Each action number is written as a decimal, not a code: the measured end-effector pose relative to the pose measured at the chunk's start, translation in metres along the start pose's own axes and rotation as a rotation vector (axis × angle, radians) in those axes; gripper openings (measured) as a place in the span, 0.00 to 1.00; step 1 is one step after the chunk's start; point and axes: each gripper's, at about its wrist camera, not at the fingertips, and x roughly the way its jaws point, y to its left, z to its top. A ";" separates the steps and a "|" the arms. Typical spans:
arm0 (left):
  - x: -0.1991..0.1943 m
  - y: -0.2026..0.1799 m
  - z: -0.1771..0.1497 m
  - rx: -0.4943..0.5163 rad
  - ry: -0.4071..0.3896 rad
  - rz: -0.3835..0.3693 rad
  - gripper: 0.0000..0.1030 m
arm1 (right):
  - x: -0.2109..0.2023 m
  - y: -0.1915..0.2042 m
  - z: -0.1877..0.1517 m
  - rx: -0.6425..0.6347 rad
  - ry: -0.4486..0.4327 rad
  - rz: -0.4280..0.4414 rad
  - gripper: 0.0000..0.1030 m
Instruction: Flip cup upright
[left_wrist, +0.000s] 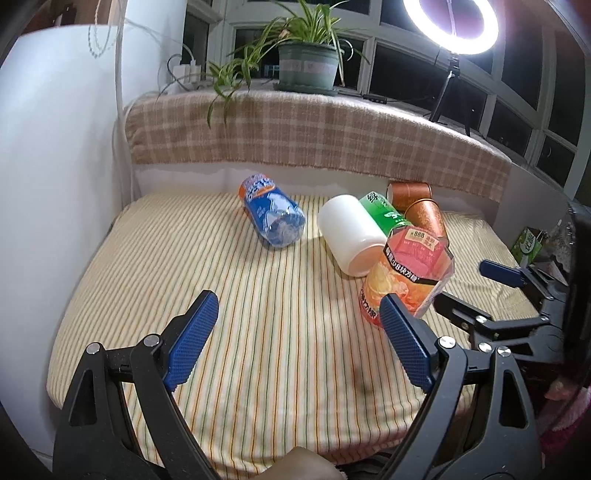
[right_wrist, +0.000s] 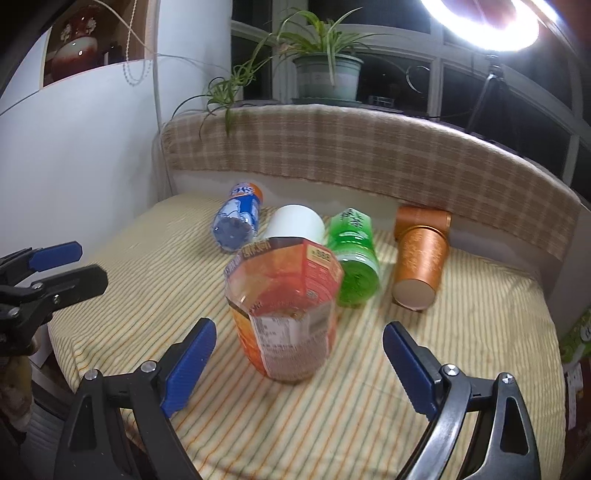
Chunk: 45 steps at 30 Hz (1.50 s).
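Right tool (right_wrist: 299, 360), nearest the viewer: jaws spread wide, holding nothing. The cup (right_wrist: 286, 314), a clear faceted one with an orange-red label, stands mouth up on the striped tabletop (right_wrist: 369, 406), between and just ahead of the blue pads (right_wrist: 190, 360), touching neither. Its image is slightly blurred.

Left tool (left_wrist: 297, 341): jaws likewise spread and empty, over bare cloth. In its view the cup (left_wrist: 406, 273) sits to the right, just behind the right pad (left_wrist: 404, 345); the right tool (left_wrist: 496, 273) shows beyond it at the frame edge.

Behind the cup, lying on their sides: a white cup (right_wrist: 295, 223) directly behind it, seemingly touching it in the left view; a green bottle (right_wrist: 354, 258) just right of that; a blue bottle (right_wrist: 238, 219) to the left, apart. Farther right lies a copper cup (right_wrist: 419, 269), base toward the camera, with a second copper cup (right_wrist: 424, 219) behind it against the wall.

Farthest: a plaid blanket (right_wrist: 369, 151) over the ledge, a potted plant (right_wrist: 327, 77) and a ring light (right_wrist: 480, 26).
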 end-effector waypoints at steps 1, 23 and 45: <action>-0.001 -0.002 0.000 0.005 -0.008 0.003 0.89 | -0.004 -0.001 -0.001 0.008 -0.005 -0.011 0.93; -0.038 -0.020 0.017 0.056 -0.237 0.099 1.00 | -0.081 -0.035 -0.006 0.167 -0.242 -0.213 1.00; -0.041 -0.022 0.016 0.059 -0.264 0.115 1.00 | -0.093 -0.039 -0.006 0.188 -0.323 -0.318 1.00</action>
